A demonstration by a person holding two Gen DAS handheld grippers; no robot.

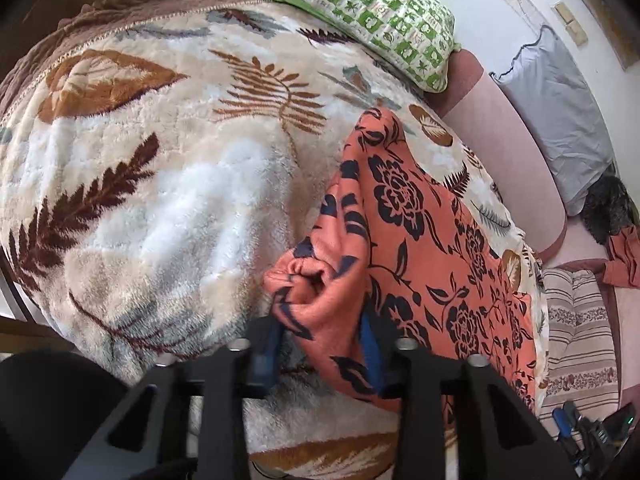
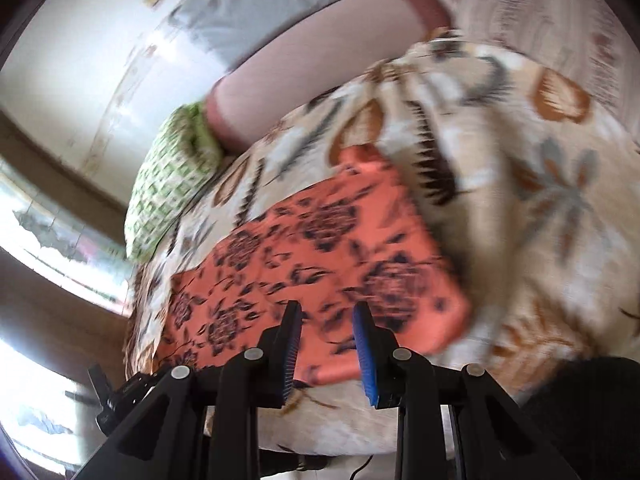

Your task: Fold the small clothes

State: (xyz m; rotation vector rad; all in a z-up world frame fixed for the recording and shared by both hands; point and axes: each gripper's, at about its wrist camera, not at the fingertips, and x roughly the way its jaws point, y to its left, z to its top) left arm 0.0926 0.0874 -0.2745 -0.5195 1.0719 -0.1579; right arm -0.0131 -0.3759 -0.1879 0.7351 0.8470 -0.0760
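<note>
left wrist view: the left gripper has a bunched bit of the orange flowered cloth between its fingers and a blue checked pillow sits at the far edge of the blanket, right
Not quite. The pillow at the far edge of the blanket is green checked, not blue, as the left wrist view shows. The rest holds: the left gripper has a bunched bit of the orange flowered cloth between its fingers.

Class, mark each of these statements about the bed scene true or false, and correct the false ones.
1. The orange floral garment lies on a leaf-patterned blanket. True.
2. The left gripper has bunched orange cloth between its jaws. True.
3. The right gripper grips a fold of the garment. False: its jaws stand apart with nothing between them.
4. The pillow at the blanket's far edge is plain blue. False: it is green and white checked.
</note>
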